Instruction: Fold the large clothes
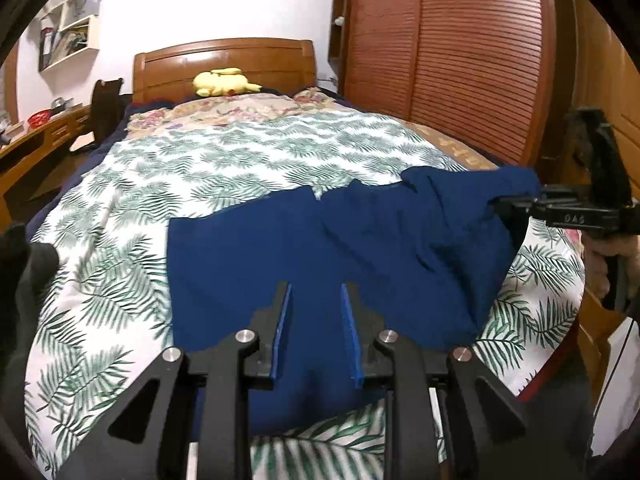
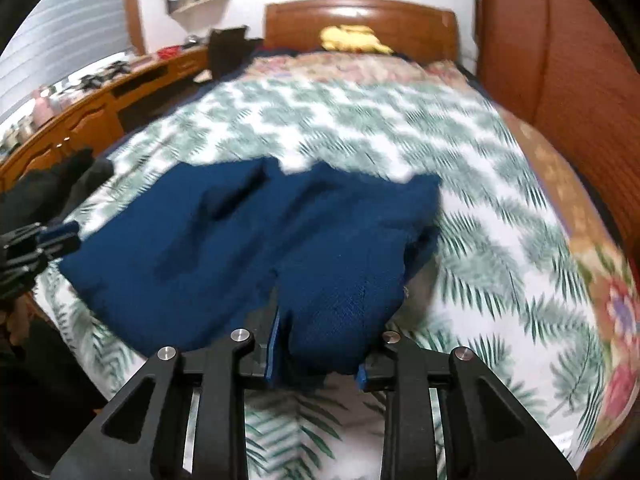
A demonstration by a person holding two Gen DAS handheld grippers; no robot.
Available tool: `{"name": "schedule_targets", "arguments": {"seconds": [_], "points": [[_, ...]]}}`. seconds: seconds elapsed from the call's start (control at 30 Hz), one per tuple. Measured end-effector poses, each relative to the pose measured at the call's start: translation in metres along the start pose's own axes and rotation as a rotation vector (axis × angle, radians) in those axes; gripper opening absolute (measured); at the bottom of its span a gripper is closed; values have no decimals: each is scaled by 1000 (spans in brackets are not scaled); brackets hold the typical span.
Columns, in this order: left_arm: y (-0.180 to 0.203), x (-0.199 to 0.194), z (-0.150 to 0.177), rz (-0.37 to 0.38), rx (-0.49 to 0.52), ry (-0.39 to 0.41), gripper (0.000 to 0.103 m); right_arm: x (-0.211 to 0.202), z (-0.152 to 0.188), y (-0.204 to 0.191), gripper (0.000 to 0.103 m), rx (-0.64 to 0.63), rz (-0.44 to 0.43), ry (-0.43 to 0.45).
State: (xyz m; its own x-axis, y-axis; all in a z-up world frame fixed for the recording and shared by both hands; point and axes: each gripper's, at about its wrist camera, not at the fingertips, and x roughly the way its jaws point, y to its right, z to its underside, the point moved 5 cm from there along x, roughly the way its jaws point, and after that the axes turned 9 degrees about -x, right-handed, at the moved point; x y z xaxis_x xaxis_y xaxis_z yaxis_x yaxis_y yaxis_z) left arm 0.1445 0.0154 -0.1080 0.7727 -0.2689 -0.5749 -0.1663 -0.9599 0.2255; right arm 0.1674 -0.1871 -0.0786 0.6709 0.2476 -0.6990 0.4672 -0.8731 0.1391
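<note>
- Left wrist view: we see a dark blue garment [image 1: 320, 248] spread on the bed [image 1: 120, 248], on its leaf-print cover, toward the near edge.
- The left gripper [image 1: 316, 296] sits over the near hem. Blue cloth fills the gap between its blue fingers [image 1: 285, 312], which stand narrowly apart; we cannot tell whether they pinch it or merely hover.
- At the right edge, the right gripper [image 1: 506, 206] comes in sideways, gripped by a hand [image 1: 612, 264]. Its tip bites the garment's right corner and holds it raised, the cloth draping down in folds.
- Far off, a yellow plush toy [image 1: 224, 82] lies against the wooden headboard [image 1: 224, 60], and a slatted wardrobe [image 1: 448, 48] stands on the right.
- Right wrist view: the picture is blurred. The garment [image 2: 248, 240] lies across the bed [image 2: 500, 220], left of centre.
- The right gripper [image 2: 316, 344] is closed on a bunched fold of blue cloth, which bulges between and over its fingers [image 2: 274, 344].
- The left gripper [image 2: 60, 236] shows at the left edge, at the garment's left corner; its grip is not readable here.
- A wooden desk [image 2: 100, 108] runs along the left.
</note>
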Motion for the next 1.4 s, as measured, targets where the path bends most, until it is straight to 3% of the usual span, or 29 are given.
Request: {"name": "schedule_targets", "arguments": {"seconds": [0.23,0.37,0.53,0.67,0.73,0.77,0.87,0.93,1.1,1.3,1.4], "points": [[-45,-21,4,-64,-63,29,23,5,-65,-81,24,-157,-80,85],[-74,-38,7,-85,-113,52,23,15,-102,-144,23,-228,-177,138],[-101,-50,11,-116,-151,61,23,33,-109,-216,23,-295,-288,133],[-116,-57,17,-116,-179,61,23,52,-98,-247,37,-282,-407,70],[-119,-60,18,-118,-183,67,23,51,-97,-246,55,-272,-387,72],[-119,-62,18,-115,-185,71,23,49,-97,-242,56,-265,-372,80],[-116,-64,16,-105,-181,81,23,43,-96,-224,56,-225,-357,87],[-111,-63,15,-92,-172,87,23,38,-93,-206,56,-220,-303,94],[-96,-62,13,-55,-136,89,23,43,-65,-160,48,-193,-193,8],[-90,-53,15,-61,-125,60,23,67,-10,-148,47,-124,-237,-114],[-89,-50,16,-63,-122,56,23,76,8,-159,47,-137,-212,-107]]}}
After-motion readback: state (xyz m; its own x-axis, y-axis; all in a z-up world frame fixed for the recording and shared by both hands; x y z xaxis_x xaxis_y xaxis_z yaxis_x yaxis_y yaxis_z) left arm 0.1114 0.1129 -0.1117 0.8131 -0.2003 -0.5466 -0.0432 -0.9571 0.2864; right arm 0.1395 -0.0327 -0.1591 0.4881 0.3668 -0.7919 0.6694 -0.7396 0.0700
